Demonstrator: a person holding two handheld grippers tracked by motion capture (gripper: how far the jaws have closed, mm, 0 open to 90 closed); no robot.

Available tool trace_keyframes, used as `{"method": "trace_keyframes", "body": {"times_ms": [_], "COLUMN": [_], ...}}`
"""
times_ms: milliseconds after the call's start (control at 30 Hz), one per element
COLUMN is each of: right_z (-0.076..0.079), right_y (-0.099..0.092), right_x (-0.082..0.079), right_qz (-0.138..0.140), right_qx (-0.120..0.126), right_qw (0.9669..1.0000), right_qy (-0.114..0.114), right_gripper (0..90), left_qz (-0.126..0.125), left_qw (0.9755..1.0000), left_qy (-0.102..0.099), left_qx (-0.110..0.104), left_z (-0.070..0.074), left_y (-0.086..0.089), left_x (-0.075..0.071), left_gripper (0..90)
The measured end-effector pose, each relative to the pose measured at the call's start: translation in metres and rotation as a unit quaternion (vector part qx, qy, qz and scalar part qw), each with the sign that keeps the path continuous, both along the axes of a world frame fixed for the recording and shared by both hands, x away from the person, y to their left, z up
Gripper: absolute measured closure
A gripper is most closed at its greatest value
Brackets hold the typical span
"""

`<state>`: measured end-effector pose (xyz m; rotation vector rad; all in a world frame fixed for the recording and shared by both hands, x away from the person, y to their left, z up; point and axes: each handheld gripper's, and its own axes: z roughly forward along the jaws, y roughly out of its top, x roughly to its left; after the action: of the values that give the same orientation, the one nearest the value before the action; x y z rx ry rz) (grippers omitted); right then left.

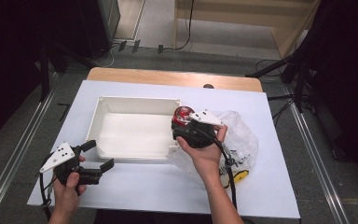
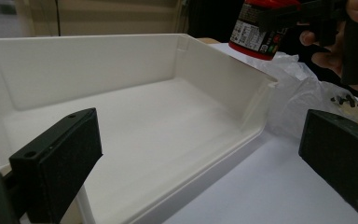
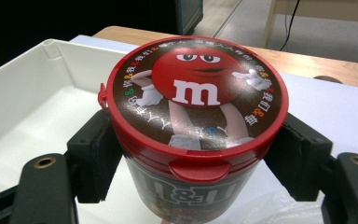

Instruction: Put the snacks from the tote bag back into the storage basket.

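Note:
A round red-lidded M&M's candy tub (image 3: 196, 116) sits upright between the pads of my right gripper (image 3: 196, 154), which is shut on its sides. From above, the tub (image 1: 182, 115) hangs over the right end wall of the white tray (image 1: 103, 122); the right gripper (image 1: 186, 128) holds it there. In the left gripper view the tub (image 2: 256, 32) hangs above the tray's far corner. My left gripper (image 1: 99, 156) rests low at the table's front left, jaws wide open with nothing between them, pointing toward the tray (image 2: 23, 70).
A crumpled clear plastic bag (image 1: 240, 140) lies right of the tray, with small dark and yellow items (image 1: 235, 177) in it. White sheet (image 1: 158, 186) covers the wooden table (image 1: 168, 77). Cables trail from both grippers.

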<state>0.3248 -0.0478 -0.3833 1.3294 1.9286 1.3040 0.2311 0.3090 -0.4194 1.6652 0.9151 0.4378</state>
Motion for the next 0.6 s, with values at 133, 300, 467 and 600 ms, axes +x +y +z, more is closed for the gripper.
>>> {"method": "trace_keyframes", "body": {"times_ms": [133, 300, 467, 600], "right_z": [0.0001, 0.0003, 0.0005, 0.0006], "right_y": [0.0028, 0.0051, 0.0068, 0.0087], "right_x": [0.0007, 0.0010, 0.0013, 0.0016], "right_qz": [0.002, 0.005, 0.006, 0.008], "right_qx": [0.001, 0.000, 0.000, -0.001], "right_qw": [1.0000, 1.0000, 1.0000, 1.0000], "right_qy": [0.000, 0.000, 0.000, -0.001], "right_gripper": [25.9, 25.9, 25.9, 25.9], "left_qz": [0.000, 0.000, -0.001, -0.001], "left_qw": [1.0000, 1.0000, 1.0000, 1.0000], "left_qy": [0.000, 0.001, 0.001, 0.000], "left_qx": [0.000, -0.003, -0.003, -0.003], "left_z": [0.0000, 0.0002, 0.0002, 0.0004], "left_y": [0.0002, 0.0005, 0.0003, 0.0004], "left_x": [0.0001, 0.0002, 0.0002, 0.0002], "left_gripper": [0.0, 0.0, 0.0, 0.0]}}
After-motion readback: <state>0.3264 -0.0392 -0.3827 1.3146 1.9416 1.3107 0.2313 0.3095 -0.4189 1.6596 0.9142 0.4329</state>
